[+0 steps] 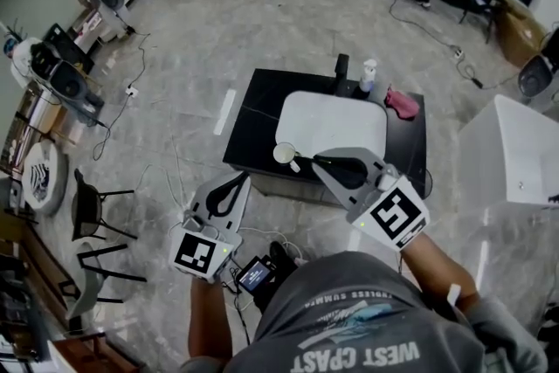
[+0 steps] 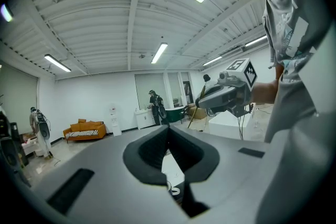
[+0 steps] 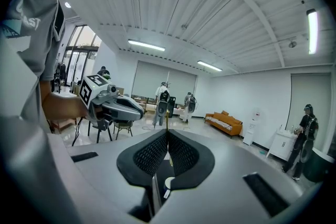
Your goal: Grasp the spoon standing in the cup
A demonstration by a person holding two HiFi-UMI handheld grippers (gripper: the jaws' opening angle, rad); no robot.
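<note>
Right gripper [image 3: 167,135] fingers pinch the spoon [image 3: 167,120]; left gripper [image 2: 168,128] closed, empty. The thin handle could slip, tipping the cup [image 1: 284,154] at the tabletop's [image 1: 256,113] front edge.

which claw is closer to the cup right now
Right. The right claw, shut on the spoon, sits just beside the cup at the table edge; the left claw hangs short of the table.

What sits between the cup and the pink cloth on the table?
The white sink, set into the black table; the head view shows it between the cup and the cloth.
</note>
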